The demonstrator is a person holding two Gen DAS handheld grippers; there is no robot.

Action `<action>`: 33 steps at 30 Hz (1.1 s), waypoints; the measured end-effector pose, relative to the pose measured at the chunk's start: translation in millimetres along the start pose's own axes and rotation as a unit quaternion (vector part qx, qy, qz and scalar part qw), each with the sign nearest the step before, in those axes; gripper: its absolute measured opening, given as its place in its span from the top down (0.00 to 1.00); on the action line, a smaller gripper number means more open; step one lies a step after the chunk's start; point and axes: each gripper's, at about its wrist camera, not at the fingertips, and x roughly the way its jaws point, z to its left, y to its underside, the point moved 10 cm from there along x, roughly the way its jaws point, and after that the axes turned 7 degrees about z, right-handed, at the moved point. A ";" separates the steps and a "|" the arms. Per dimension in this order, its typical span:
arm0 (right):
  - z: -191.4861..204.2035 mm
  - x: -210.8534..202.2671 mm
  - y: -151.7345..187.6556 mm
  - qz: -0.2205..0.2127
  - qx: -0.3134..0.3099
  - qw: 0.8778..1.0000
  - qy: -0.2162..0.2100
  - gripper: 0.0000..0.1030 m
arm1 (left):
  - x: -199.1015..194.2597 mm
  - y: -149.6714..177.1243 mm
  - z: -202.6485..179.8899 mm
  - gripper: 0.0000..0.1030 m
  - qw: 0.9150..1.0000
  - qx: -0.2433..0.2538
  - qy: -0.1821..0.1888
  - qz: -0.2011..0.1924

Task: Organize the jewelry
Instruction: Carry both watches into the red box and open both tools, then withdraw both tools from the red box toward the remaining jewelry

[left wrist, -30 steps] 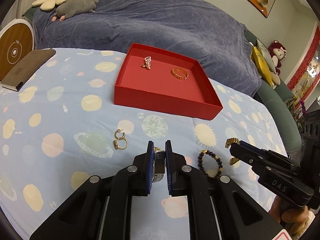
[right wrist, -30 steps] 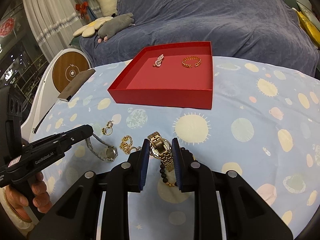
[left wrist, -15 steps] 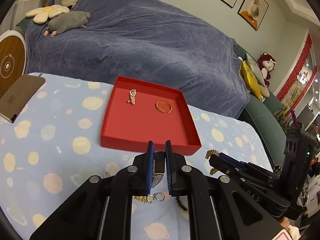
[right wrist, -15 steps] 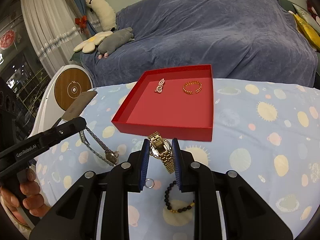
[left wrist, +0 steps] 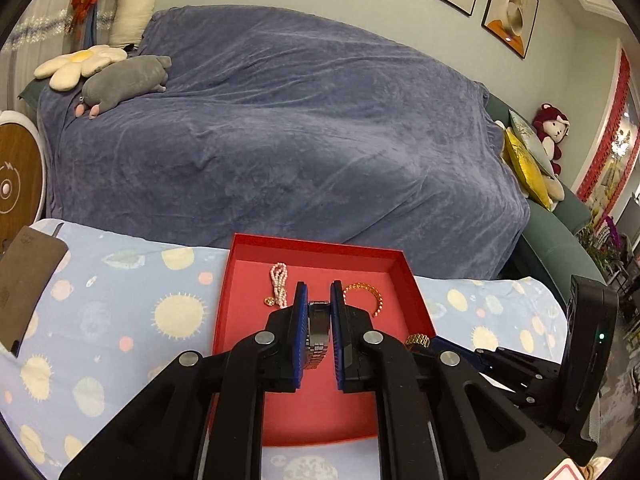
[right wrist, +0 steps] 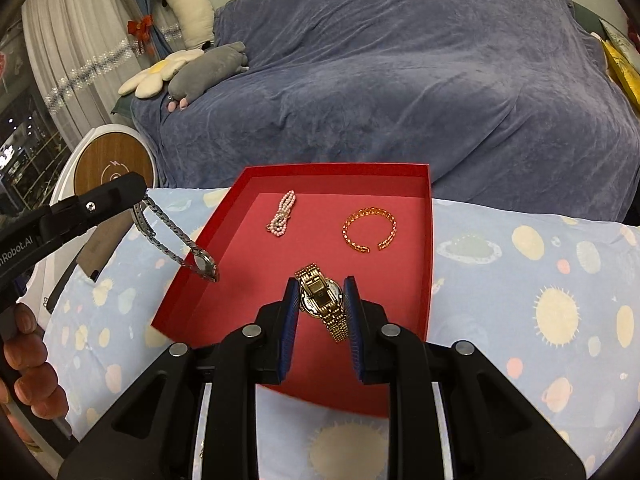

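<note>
Left wrist view: our left hand-held gripper is clenched on a silver watch, held over the red tray on the table. In the right wrist view, left to right, that watch dangles at the tray's nine o'clock edge, a pearl piece lies at eleven o'clock, and a gold bangle at one o'clock. Our right hand-held gripper grasps a gold watch above the tray's six o'clock part.

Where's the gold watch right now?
In the right wrist view the gold watch is clamped in the right tool, held over the near part of the red tray, nearer than the gold bangle.
</note>
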 end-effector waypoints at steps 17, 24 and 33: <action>-22.0 16.6 -3.8 -0.004 0.017 1.000 0.016 0.66 | 42.8 0.4 52.7 0.75 0.999 -0.047 -0.021 0.002; -20.8 -47.3 17.6 -0.022 0.020 0.999 0.016 0.60 | -15.5 16.2 49.1 0.55 0.999 -0.044 -0.023 -0.009; -12.0 -108.9 86.7 -0.034 0.023 0.999 0.020 0.56 | -70.8 81.2 40.0 0.50 0.998 -0.033 -0.047 -0.003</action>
